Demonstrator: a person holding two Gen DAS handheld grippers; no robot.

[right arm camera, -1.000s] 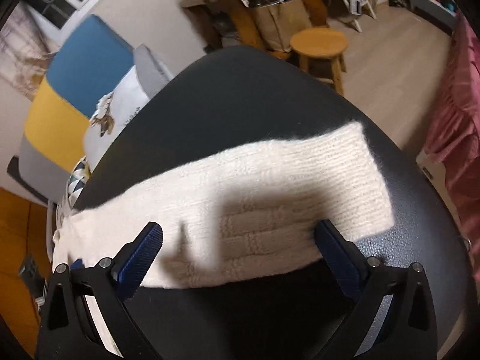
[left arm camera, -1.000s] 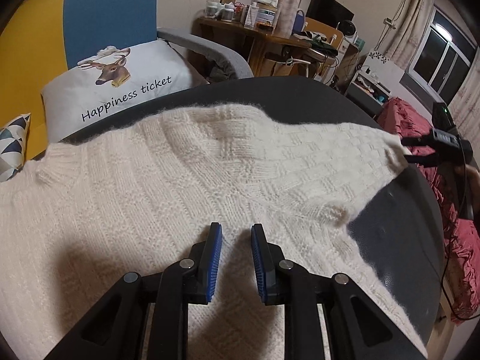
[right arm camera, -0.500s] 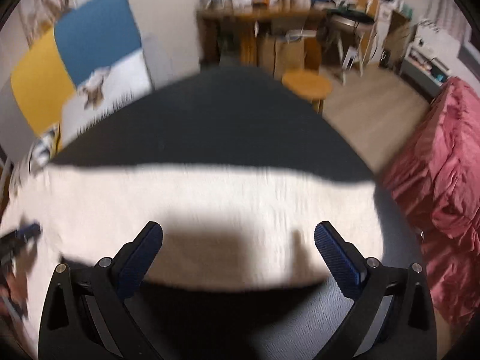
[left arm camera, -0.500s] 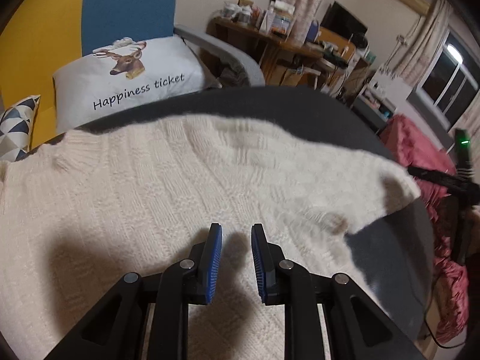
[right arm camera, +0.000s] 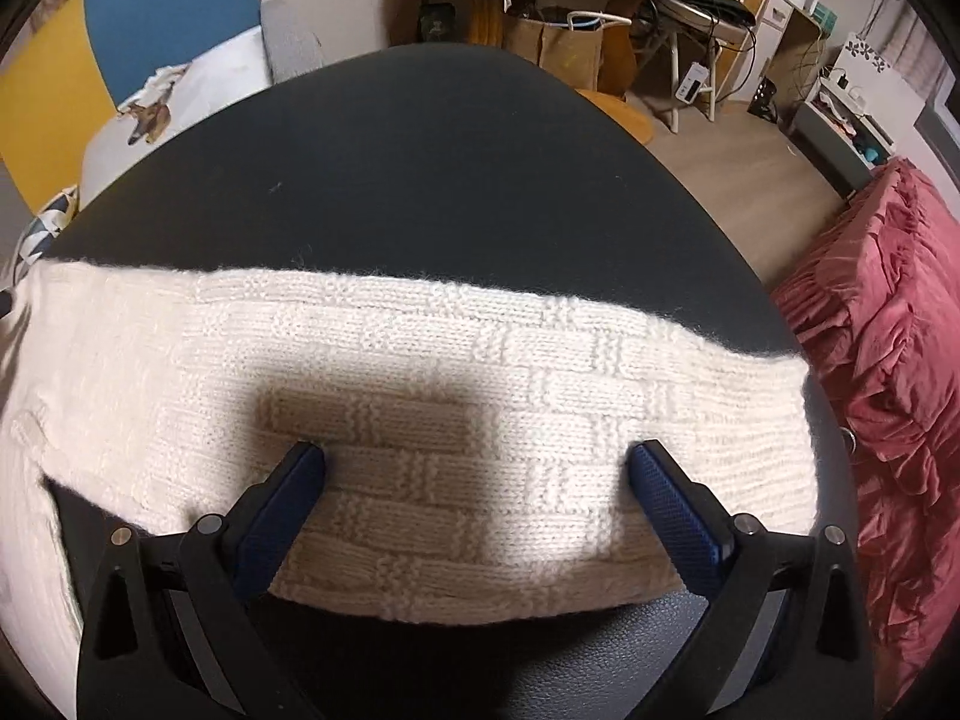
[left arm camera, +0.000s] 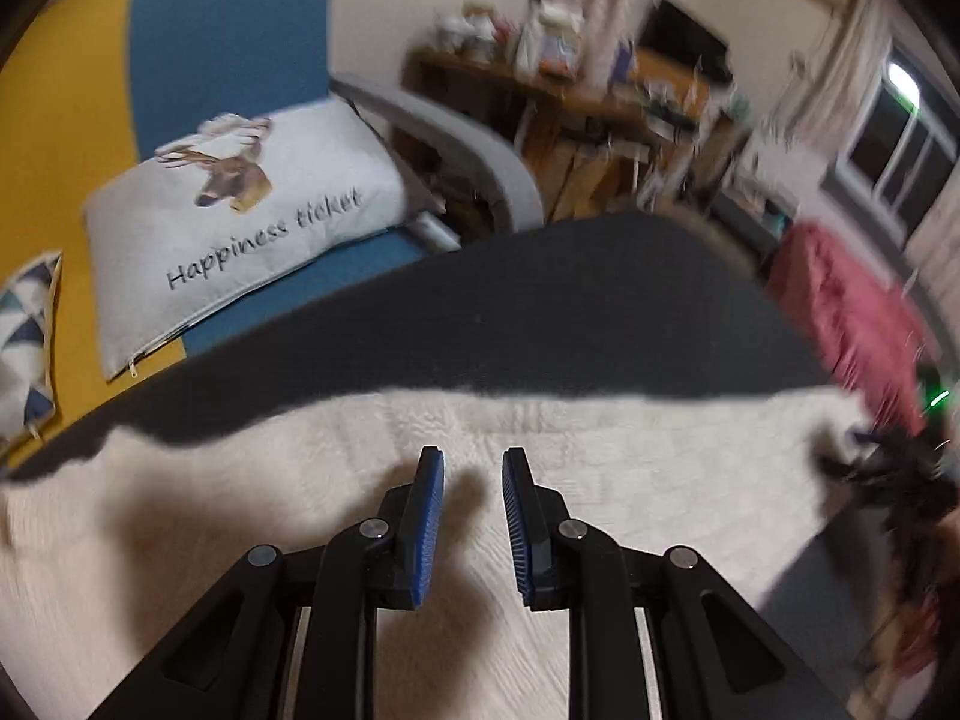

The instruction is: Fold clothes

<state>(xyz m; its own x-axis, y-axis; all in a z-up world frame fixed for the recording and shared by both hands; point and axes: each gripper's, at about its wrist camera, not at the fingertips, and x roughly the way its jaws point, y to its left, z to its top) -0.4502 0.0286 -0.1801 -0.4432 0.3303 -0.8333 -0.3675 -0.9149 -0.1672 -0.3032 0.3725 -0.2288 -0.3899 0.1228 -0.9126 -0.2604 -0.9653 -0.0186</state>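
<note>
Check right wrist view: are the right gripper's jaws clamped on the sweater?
No. The right gripper stands wide open above the sweater, pinching no fabric.

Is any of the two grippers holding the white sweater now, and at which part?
No. The left gripper and right gripper are open above the sweater.

Plenty of room past the sweater

Far half of my dark table [right arm camera: 420, 168] is bare beyond the sweater [right arm camera: 420, 396]. Red bedding [right arm camera: 888, 372] crowds the right edge, deer pillow [left arm camera: 240, 210] the left.
</note>
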